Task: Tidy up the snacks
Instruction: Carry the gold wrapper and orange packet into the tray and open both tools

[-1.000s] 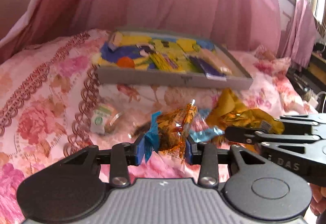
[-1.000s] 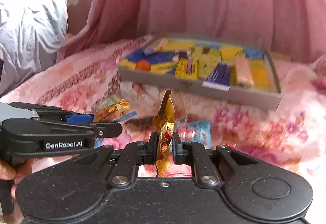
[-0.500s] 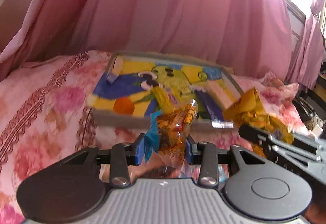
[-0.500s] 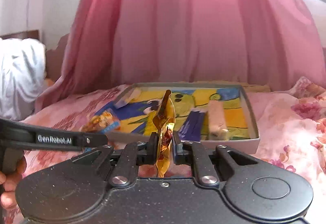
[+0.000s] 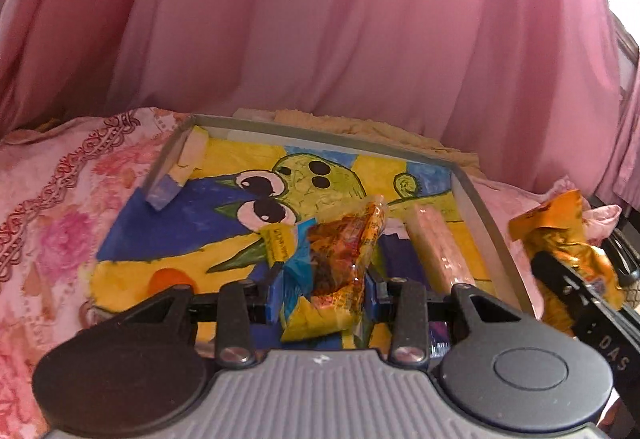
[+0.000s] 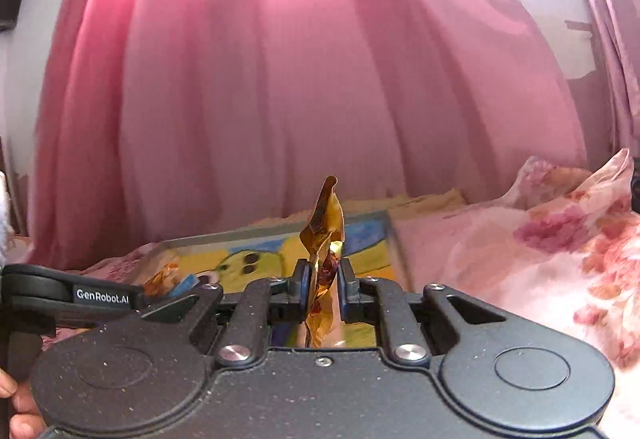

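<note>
An orange snack packet (image 5: pixel 344 259) is pinched at mid-body in the closed left gripper (image 5: pixel 324 289) above the tray (image 5: pixel 484 223), a gold wrapper (image 6: pixel 326 259) is clamped in the right gripper (image 6: pixel 324 289), and both are judged light, crinkly and slippery.

left gripper (image 5: pixel 326 289): clamped on orange snack pack (image 5: pixel 344 259), above tray (image 5: pixel 484 217)
tray: pink bar (image 5: pixel 438 251) inside, right side
right gripper (image 5: pixel 560 271): gripping gold packet (image 5: pixel 560 235)

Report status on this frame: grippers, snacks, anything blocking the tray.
Left gripper shut on orange snack bag, over tray. Right gripper shut on gold wrapper. Pink bar in tray beside drop spot.
</note>
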A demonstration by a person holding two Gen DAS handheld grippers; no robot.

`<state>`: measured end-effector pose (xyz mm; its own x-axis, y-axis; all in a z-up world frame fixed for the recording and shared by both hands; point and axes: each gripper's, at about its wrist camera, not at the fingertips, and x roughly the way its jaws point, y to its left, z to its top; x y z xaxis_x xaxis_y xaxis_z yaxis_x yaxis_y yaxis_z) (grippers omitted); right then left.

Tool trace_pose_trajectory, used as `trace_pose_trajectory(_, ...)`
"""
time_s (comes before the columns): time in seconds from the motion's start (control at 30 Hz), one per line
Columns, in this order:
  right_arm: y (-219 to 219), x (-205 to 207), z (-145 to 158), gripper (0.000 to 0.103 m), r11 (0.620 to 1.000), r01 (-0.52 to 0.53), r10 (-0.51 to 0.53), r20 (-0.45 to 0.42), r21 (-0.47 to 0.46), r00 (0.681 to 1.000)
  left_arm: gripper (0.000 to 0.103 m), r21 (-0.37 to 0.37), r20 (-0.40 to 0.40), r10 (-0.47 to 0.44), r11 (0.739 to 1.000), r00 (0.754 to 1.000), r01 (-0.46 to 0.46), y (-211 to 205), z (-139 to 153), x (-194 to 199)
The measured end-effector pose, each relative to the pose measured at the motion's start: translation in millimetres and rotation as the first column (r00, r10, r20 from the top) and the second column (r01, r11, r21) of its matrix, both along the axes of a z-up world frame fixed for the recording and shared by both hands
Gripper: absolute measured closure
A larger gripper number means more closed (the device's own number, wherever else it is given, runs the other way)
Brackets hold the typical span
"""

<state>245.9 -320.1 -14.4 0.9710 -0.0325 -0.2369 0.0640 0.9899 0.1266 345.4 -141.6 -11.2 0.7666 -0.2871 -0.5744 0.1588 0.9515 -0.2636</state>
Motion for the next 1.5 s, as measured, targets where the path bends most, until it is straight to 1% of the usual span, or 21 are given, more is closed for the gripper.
trace_pose_trajectory(0.17,-6,18,0,0.089,0.998,0.028,-0.030,-0.025,-0.063,0.999,0.062,0.035,-0.018,-0.008,0.999,1.000,0.009,-18,-8,17)
trace_pose_trajectory(0.33,-3,34,-13,0.089,0.991,0.037,-0.049,-0.096,-0.129,0.994,0.062,0.072,-0.040,-0.011,0.997,0.999,0.013,-31,-16,25)
trace_pose_trajectory(0.4,-2,40,-17,0.089,0.990,0.043,-0.059,-0.118,-0.134,0.991,0.061,0.085,-0.049,-0.011,0.996,0.999,0.015,-34,-20,27)
trace_pose_trajectory(0.5,1,45,-22,0.088,0.989,0.029,-0.049,-0.138,-0.143,0.989,0.061,0.102,-0.035,-0.013,0.995,0.999,0.017,-37,-22,27)
trace_pose_trajectory(0.63,3,50,-28,0.088,0.990,0.017,-0.040,-0.163,-0.137,0.986,0.061,0.104,-0.027,-0.023,0.994,0.999,0.025,-38,-23,29)
trace_pose_trajectory(0.87,2,54,-29,0.088,0.993,0.013,-0.034,-0.179,-0.118,0.983,0.060,0.080,-0.037,-0.017,0.997,0.999,0.019,-35,-23,31)
trace_pose_trajectory(0.97,3,54,-28,0.083,0.993,0.012,-0.033,-0.180,-0.117,0.983,0.058,0.064,-0.054,-0.012,0.998,0.998,0.015,-33,-22,34)
trace_pose_trajectory(1.03,3,54,-28,0.079,0.993,0.014,-0.035,-0.181,-0.117,0.983,0.051,0.045,-0.071,-0.004,0.999,0.997,0.007,-30,-22,35)
trace_pose_trajectory(1.07,3,54,-27,0.078,0.993,0.013,-0.034,-0.180,-0.116,0.983,0.048,0.037,-0.076,0.005,0.999,0.997,-0.002,-29,-21,36)
trace_pose_trajectory(1.17,3,53,-26,0.070,0.993,0.014,-0.034,-0.174,-0.115,0.984,0.038,0.003,-0.083,0.032,1.000,0.996,-0.031,-22,-18,36)
trace_pose_trajectory(1.2,3,52,-26,0.065,0.993,0.014,-0.033,-0.170,-0.114,0.985,0.032,-0.010,-0.083,0.039,0.999,0.996,-0.040,-19,-17,35)
trace_pose_trajectory(1.23,3,52,-25,0.061,0.994,0.013,-0.032,-0.166,-0.111,0.986,0.028,-0.017,-0.080,0.050,0.999,0.996,-0.051,-17,-15,35)
trace_pose_trajectory(1.37,4,48,-20,0.052,0.995,0.009,-0.024,-0.146,-0.103,0.989,0.021,-0.030,-0.056,0.078,0.996,0.995,-0.079,-8,-8,30)
trace_pose_trajectory(1.4,4,47,-19,0.047,0.994,0.011,-0.026,-0.139,-0.107,0.990,0.019,-0.030,-0.051,0.085,0.996,0.995,-0.087,-6,-6,29)
trace_pose_trajectory(1.43,5,45,-17,0.043,0.993,0.016,-0.030,-0.130,-0.113,0.991,0.017,-0.029,-0.044,0.095,0.995,0.995,-0.096,-3,-3,28)
trace_pose_trajectory(1.47,7,44,-16,0.041,0.992,0.024,-0.039,-0.121,-0.121,0.992,0.015,-0.029,-0.037,0.103,0.994,0.994,-0.104,-2,-1,27)
trace_pose_trajectory(1.5,8,43,-14,0.038,0.991,0.030,-0.044,-0.113,-0.129,0.993,0.011,-0.029,-0.028,0.113,0.993,0.993,-0.114,0,2,25)
